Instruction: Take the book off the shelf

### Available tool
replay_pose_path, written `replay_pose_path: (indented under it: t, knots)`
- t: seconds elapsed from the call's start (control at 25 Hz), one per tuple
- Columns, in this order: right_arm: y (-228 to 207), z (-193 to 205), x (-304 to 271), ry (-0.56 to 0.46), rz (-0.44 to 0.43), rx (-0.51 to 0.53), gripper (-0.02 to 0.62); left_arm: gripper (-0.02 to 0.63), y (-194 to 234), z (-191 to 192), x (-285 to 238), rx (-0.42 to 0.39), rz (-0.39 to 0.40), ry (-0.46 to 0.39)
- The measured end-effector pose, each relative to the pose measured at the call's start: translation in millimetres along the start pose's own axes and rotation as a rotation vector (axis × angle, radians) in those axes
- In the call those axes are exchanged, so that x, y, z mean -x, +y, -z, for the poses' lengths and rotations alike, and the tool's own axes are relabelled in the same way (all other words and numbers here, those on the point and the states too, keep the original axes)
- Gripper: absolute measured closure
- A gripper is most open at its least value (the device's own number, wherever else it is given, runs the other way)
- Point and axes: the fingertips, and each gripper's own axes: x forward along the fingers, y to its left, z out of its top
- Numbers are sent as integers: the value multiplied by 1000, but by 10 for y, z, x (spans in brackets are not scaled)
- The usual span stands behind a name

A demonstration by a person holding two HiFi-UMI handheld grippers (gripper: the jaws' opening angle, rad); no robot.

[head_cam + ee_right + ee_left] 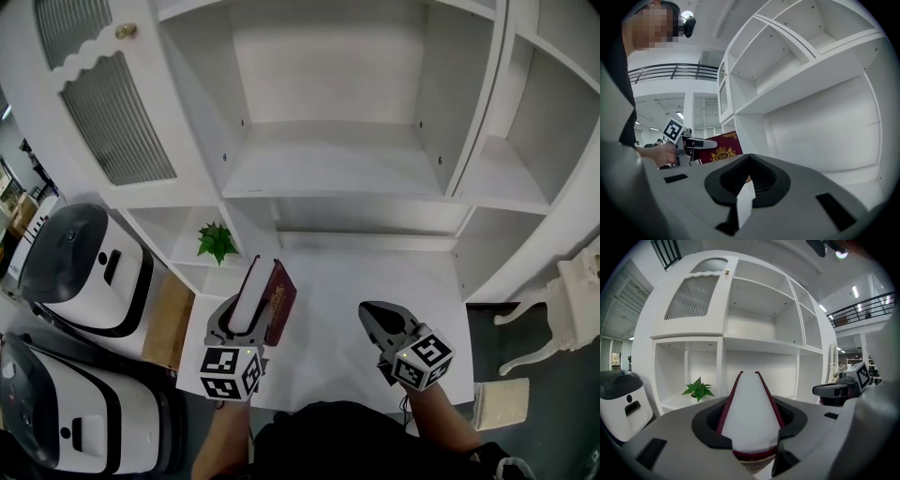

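Head view takes in the white shelf unit (337, 178), and in front of it, clear of the shelves, the maroon book (278, 292) stands on edge, page edges up, clamped across its covers by the left gripper (249, 317). Right gripper view shows the right gripper (377, 317) empty, jaw tips together, just beside the book. A small green plant (217, 242) sits in a low left cubby.
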Motion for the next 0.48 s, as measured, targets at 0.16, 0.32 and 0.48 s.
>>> replay_pose_path:
  t: [0.16, 0.32, 0.48]
  knots:
    - [70, -26, -42, 3, 10, 18, 583, 383, 158, -88, 41, 6, 3, -20]
    - [153, -47, -83, 12, 16, 44, 583, 383, 277, -112, 103, 12, -4, -30]
    - [237, -24, -130, 26, 3, 51, 583, 383, 330, -58, 161, 22, -9, -26]
